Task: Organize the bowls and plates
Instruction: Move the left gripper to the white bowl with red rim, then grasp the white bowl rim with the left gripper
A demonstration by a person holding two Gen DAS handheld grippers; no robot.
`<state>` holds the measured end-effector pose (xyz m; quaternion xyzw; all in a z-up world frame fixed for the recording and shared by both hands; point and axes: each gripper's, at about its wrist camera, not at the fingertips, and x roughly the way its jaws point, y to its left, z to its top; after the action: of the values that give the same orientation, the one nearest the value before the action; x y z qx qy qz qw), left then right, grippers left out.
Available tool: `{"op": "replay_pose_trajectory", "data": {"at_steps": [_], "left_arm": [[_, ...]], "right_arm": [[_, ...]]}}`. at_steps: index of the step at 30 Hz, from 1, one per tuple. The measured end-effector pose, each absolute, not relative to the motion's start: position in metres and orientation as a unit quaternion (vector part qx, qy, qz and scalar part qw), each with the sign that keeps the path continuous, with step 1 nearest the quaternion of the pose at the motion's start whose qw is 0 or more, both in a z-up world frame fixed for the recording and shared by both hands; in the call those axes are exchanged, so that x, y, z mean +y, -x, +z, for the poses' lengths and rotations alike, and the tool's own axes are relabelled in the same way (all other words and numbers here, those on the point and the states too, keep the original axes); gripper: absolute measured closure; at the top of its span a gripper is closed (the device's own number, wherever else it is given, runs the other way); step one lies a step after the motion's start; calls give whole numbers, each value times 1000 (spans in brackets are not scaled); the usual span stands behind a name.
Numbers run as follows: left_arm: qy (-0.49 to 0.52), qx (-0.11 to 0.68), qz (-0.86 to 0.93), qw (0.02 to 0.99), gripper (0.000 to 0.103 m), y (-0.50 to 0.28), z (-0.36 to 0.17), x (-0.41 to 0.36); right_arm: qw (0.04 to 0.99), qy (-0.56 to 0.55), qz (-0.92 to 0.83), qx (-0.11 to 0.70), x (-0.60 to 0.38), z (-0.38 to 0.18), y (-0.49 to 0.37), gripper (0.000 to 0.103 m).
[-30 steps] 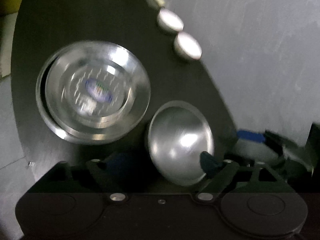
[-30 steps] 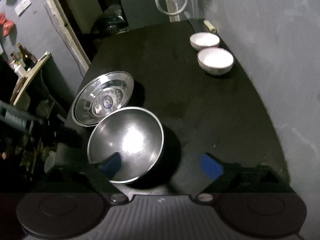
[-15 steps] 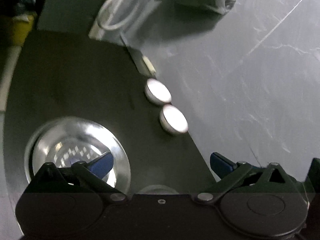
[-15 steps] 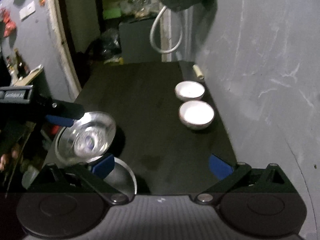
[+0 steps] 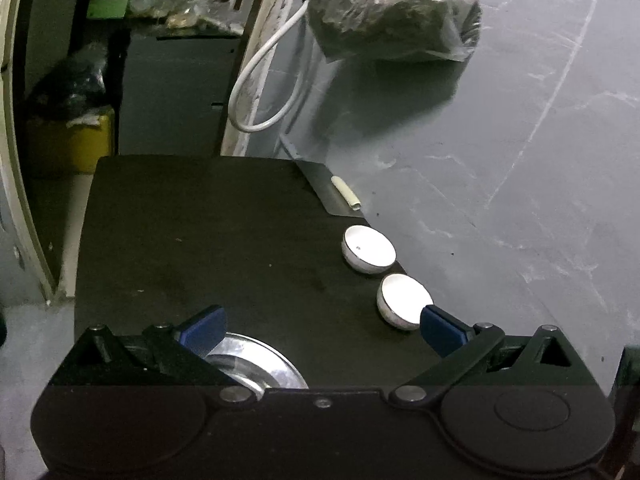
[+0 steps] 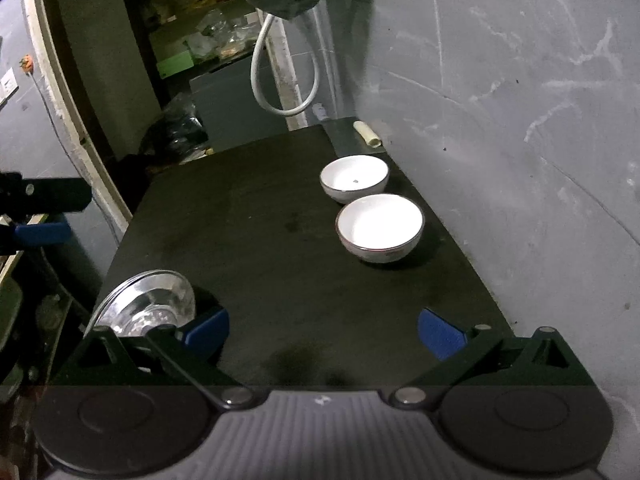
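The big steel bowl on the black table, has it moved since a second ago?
Cannot tell. It sat by the stacked steel plates then; now neither view shows it, and the cameras have tilted up toward the white bowls, so it may simply lie below frame.

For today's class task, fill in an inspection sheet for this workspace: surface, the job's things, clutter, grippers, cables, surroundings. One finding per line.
Surface: dark table against a grey wall, faint stains on top.
Job's things: two white bowls, the far bowl and the near bowl, close together in a row along the wall; steel plates stacked at the table's near left edge.
Clutter: small pale roll at the far corner by the wall.
Grippers: left gripper open, nothing between the fingers; right gripper open, nothing between the fingers.
Cables: white hose loop hanging beyond the table.
Surroundings: plastic-wrapped bundle on the wall, yellow container on the floor, cluttered shelves behind.
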<state>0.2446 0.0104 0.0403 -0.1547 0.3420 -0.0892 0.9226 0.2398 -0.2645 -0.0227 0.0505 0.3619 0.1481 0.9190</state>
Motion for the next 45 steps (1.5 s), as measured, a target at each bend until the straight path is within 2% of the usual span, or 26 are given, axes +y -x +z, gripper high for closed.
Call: {"op": "replay_pose_trajectory", "data": {"at_steps": [11, 19, 25, 36, 39, 45], "left_arm": [[127, 365, -124, 914, 1, -301, 9, -19], [111, 354, -175, 912, 1, -358, -4, -61], [88, 394, -186, 896, 1, -396, -25, -88], [77, 433, -175, 881, 1, -417, -44, -94], [73, 451, -169, 873, 1, -423, -49, -97], [82, 482, -155, 859, 2, -433, -62, -99]], "right_arm": [[931, -70, 112, 341, -277, -27, -257, 0], [924, -128, 92, 348, -291, -43, -293, 0], [923, -136, 80, 350, -292, -54, -311, 0], [916, -157, 64, 364, -299, -64, -327, 3], [916, -162, 58, 362, -300, -68, -332, 4], [913, -172, 47, 368, -300, -76, -344, 14]]}}
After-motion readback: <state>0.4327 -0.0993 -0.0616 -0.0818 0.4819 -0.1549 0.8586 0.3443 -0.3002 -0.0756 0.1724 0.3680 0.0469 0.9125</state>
